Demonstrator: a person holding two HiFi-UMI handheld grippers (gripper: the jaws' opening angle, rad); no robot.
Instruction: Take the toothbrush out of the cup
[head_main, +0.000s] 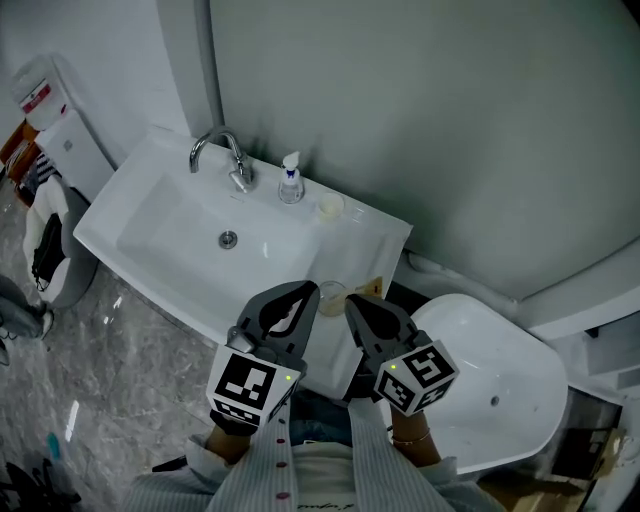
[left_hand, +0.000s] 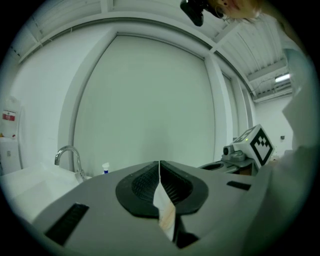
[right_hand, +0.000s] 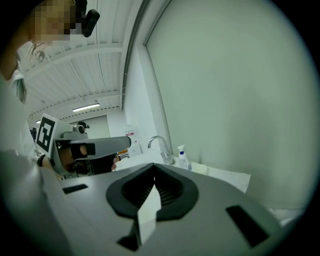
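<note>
Head view: clear cup (head_main: 332, 295) at sink (head_main: 150, 210) edge, faucet (head_main: 222, 152), bottle (head_main: 291, 180) behind

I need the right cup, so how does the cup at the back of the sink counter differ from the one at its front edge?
The back cup looks pale cream; the front cup looks clear. The back cup stands by the wall beside the spray bottle; the front cup stands near the front edge. Both sit upright on the sink counter; I can't tell what either holds.
</note>
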